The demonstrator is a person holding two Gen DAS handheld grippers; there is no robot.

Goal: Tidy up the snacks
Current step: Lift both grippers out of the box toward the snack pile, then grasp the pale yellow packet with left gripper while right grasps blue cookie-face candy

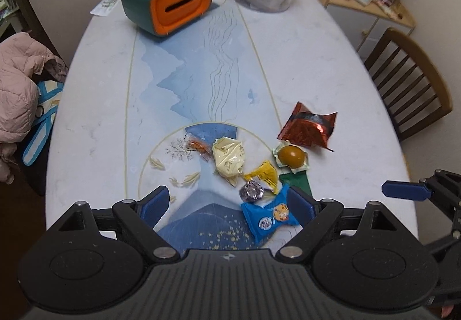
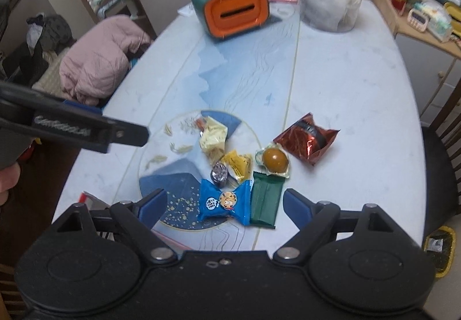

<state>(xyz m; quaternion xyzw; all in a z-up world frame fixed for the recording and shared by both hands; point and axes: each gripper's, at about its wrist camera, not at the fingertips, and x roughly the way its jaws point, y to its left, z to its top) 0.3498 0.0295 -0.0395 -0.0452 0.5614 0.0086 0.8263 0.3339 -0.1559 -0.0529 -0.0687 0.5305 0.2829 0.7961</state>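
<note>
Fingers of both the left gripper (image 1: pixel 227 204) and right gripper (image 2: pixel 224 203) stand spread wide and empty above the table (image 1: pixel 331 66), probably readying a pick: the snacks (blue packet (image 2: pixel 224 201) nearest) lie clustered, unsorted, below

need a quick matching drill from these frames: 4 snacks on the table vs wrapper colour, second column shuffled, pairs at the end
Column 1:
1. cartoon-face packet
2. flat bar
3. crinkled foil bag
4. egg-shaped snack

Column 2:
A. dark green
B. clear wrap over a brown centre
C. bright blue
D. red foil with a dark band

Pairs: 1-C, 2-A, 3-D, 4-B
</note>
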